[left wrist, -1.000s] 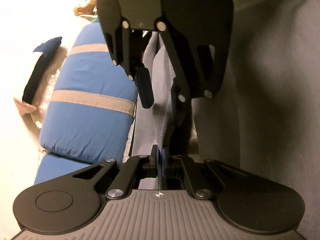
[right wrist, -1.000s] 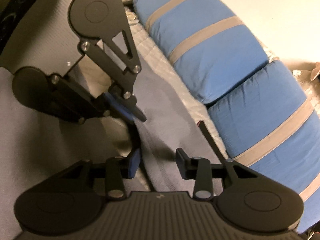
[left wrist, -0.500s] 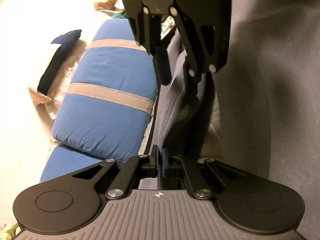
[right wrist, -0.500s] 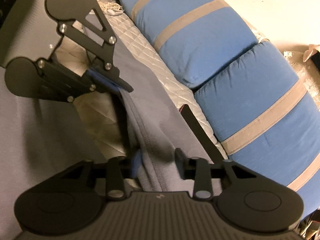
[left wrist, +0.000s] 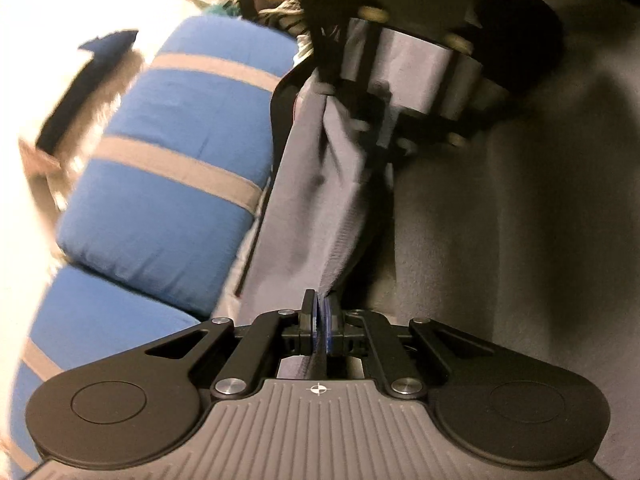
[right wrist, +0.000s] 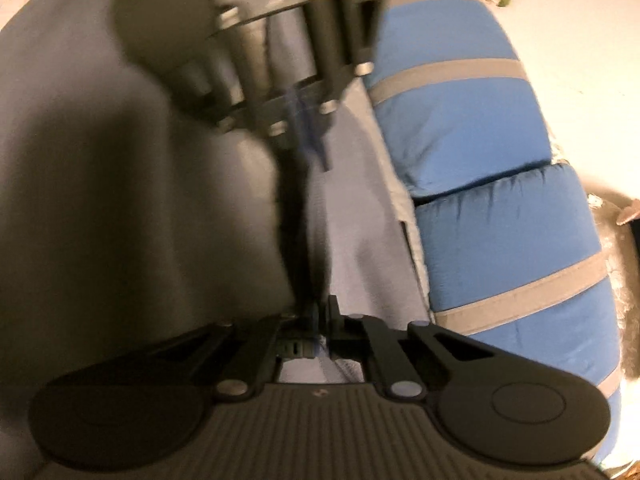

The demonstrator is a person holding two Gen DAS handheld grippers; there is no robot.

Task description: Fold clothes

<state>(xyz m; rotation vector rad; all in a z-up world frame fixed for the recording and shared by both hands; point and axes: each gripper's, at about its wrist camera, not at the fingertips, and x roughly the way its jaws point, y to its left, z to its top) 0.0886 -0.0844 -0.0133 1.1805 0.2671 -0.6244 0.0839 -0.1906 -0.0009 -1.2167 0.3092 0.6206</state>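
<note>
1. No bins or baskets anywhere, so nothing to report on containers. It's all bedding and fabric.
2. Left gripper: jaws pressed together with a hem of the grey garment pinched between the blue pads. The cloth runs up and away from it in a taut, creased band.
3. Right gripper: jaws also closed tight, pinching the same grey garment at its edge. From the left wrist camera you see the right gripper head-on at the far end of the band, clamped on a bunched bit of fabric, though it's blurry.
4. The garment is a soft, matte grey knit with a stitched hem, stretched between the two grippers and held above a wider grey sheet, just beside the pillows.
5. Two puffy blue pillows with grey-beige stripes lie along one side; cotton-looking, plump, rounded corners.
6. The right view shows the left gripper from the front, heavily motion-blurred, and a strip of pale quilted bedding between garment and pillows.
7. Only the left view catches a dark blue-edged cushion past the pillows and some fluffy clutter at the top, too blurred to name.
</note>
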